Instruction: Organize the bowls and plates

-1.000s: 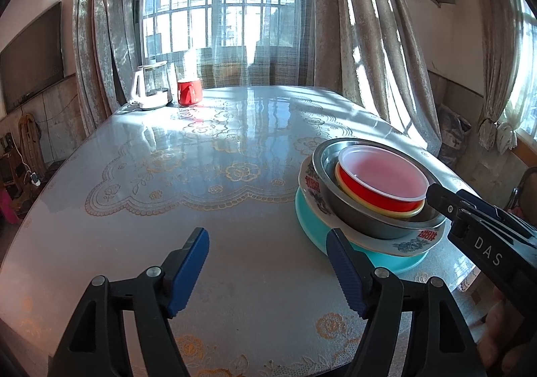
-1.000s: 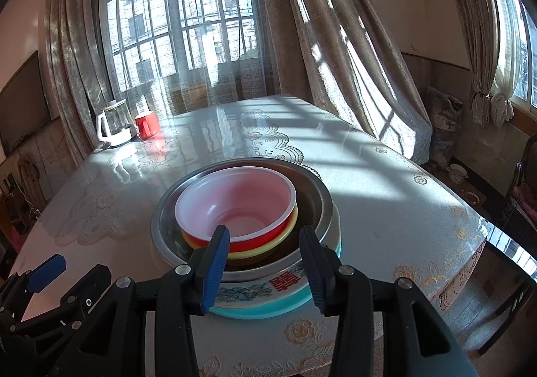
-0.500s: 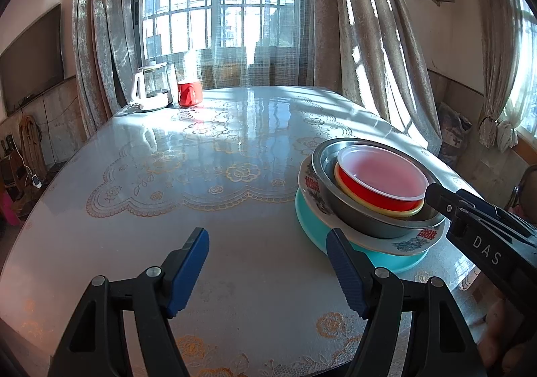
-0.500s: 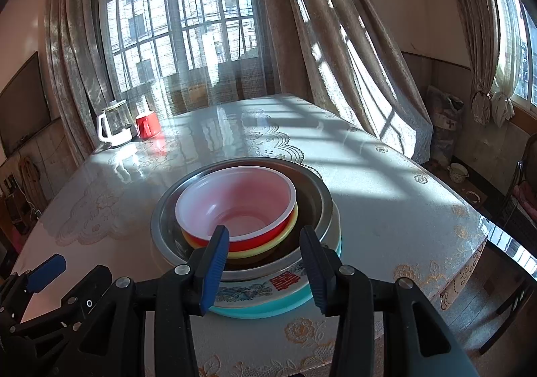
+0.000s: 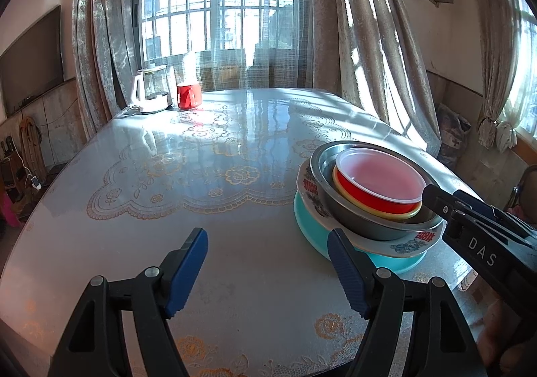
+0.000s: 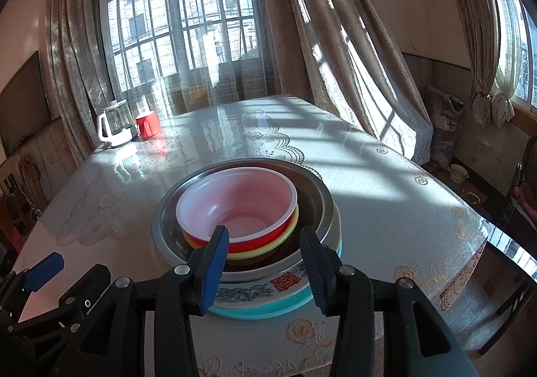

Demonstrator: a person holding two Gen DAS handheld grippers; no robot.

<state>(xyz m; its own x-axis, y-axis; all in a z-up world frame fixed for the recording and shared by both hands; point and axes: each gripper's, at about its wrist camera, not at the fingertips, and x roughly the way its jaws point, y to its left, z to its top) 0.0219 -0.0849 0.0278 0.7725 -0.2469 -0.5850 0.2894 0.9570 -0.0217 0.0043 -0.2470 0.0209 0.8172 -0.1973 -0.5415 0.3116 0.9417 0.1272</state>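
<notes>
Stack (image 6: 255, 243) nested on table (image 5: 235, 243); left gripper (image 5: 268, 271) and right gripper (image 6: 265, 263) jaws apart, both empty.

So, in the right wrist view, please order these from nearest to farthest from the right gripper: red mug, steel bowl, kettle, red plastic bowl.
1. steel bowl, just ahead of the right gripper
2. red plastic bowl, nested inside it
3-4. red mug and kettle, far left corner; too close to call

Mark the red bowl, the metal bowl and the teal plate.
red bowl (image 6: 214, 209): right wrist view, inner white wall.
metal bowl (image 5: 355, 222): left wrist view, outer side wall.
teal plate (image 5: 310, 229): left wrist view, exposed left rim.
</notes>
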